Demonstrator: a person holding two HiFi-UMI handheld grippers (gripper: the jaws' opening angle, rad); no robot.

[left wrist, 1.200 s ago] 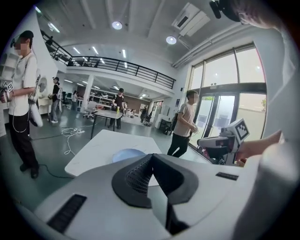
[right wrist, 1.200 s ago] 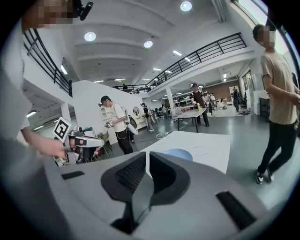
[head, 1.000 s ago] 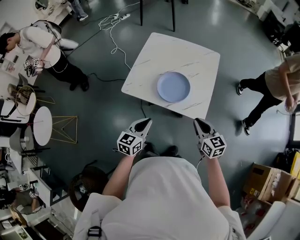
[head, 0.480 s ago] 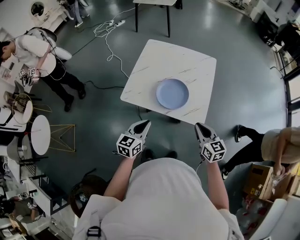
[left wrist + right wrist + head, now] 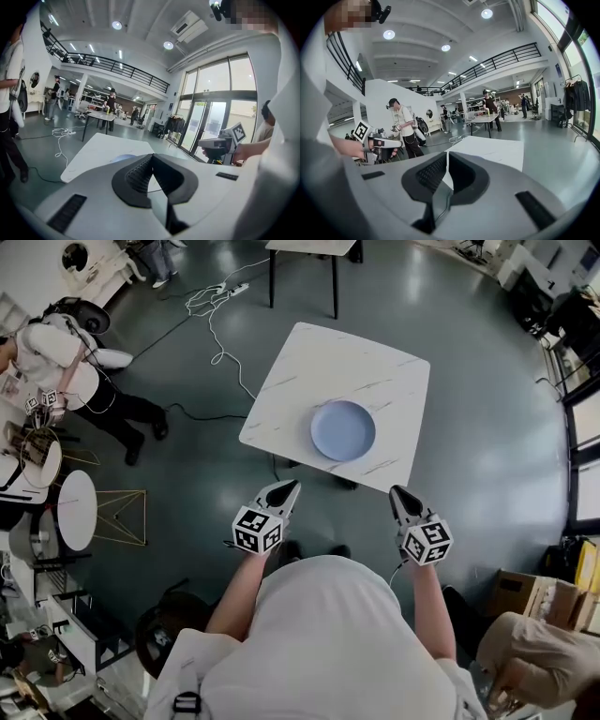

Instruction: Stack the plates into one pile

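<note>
Holding both grippers off the desk's (image 5: 323, 357) near edge, over the grey floor (image 5: 487, 409), neither touching the desk. L gripper (image 5: 289, 487) sits just off the desk's near-left corner, R gripper (image 5: 397, 491) just off its near-right corner; both point toward the desk, tilted slightly down. L fingers (image 5: 137, 174): pressed together, nothing between them in the left gripper view. R fingers (image 5: 430, 174): also together apart from a hairline gap, nothing pinched in the right gripper view. Task item: light-blue plate (image 5: 343, 430) lies flat on the white marble-look desk, in the half nearer the person and a bit right of centre, clear of all desk edges. From above can't tell if it is one plate or several stacked; only one round outline shows. No other plates seen on the desk. Head view also shows the person's white shirt (image 5: 328, 643) filling the area below the desk. Around: white cable (image 5: 220, 329) snakes on the floor off the desk's far-left side; a dark-legged table (image 5: 305, 246) stands beyond the desk's far edge; a bystander (image 5: 66, 362) well left of the desk; cardboard box (image 5: 525, 601) well off the desk's near-right side.
</note>
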